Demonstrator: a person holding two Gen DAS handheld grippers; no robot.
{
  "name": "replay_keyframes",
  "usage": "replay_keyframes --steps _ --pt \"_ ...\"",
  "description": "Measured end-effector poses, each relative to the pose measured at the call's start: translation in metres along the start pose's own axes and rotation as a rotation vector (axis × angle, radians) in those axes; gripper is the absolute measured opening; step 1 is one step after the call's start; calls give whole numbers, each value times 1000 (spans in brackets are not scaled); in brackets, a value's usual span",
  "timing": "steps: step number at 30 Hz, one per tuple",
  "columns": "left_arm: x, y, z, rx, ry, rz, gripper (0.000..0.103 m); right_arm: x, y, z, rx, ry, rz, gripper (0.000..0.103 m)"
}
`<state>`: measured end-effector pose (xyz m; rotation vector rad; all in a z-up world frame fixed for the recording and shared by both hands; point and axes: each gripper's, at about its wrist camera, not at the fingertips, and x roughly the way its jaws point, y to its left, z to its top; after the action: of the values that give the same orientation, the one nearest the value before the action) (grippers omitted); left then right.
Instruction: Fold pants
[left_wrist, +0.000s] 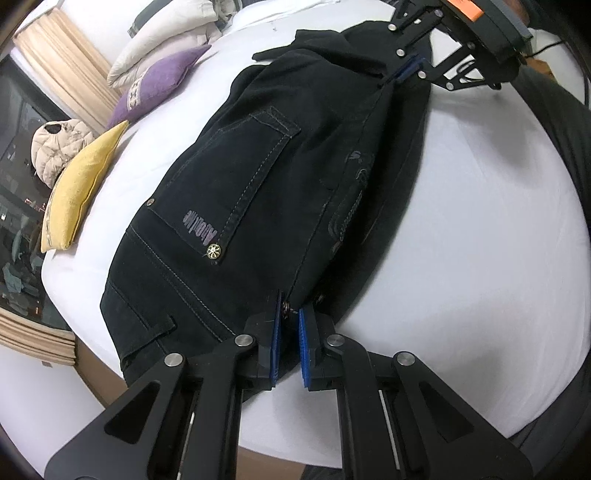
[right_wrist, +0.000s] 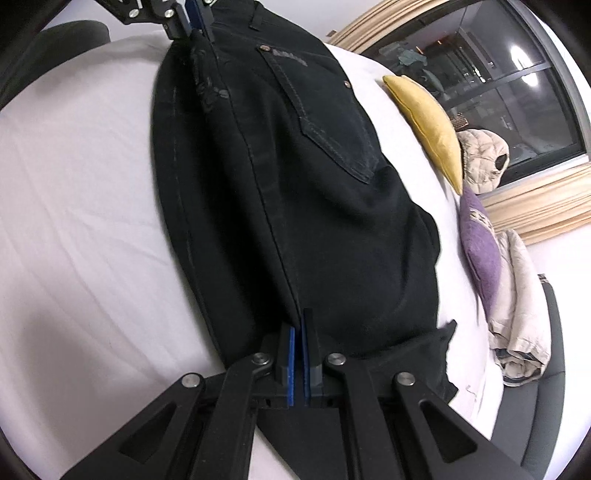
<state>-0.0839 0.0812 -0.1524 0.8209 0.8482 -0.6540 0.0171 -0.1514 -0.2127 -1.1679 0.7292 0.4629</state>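
Note:
Black pants (left_wrist: 258, 192) lie on the white bed (left_wrist: 480, 258), folded lengthwise with a back pocket facing up. My left gripper (left_wrist: 290, 314) is shut on the waistband edge near a metal button. My right gripper (right_wrist: 298, 325) is shut on the pants' folded edge further along the legs (right_wrist: 314, 221). Each gripper shows in the other's view: the right one (left_wrist: 406, 70) at the top of the left wrist view, the left one (right_wrist: 195, 18) at the top of the right wrist view. The edge held between them is lifted slightly off the bed.
A yellow pillow (left_wrist: 85, 184), a purple pillow (left_wrist: 162, 81) and a folded pale quilt (left_wrist: 177, 40) lie along the bed's far side. A beige puffy jacket (right_wrist: 484, 158) sits by a dark window (right_wrist: 517, 74). A dark chair (right_wrist: 55, 37) stands beyond the bed.

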Motion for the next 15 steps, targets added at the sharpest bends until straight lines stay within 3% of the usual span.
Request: replay_keyframes --steps 4,15 --pt "6 -5 -2 14 3 -6 7 1 18 -9 -66 24 -35 3" --pt "19 4 8 25 -9 -6 7 -1 35 -13 -67 45 -45 3"
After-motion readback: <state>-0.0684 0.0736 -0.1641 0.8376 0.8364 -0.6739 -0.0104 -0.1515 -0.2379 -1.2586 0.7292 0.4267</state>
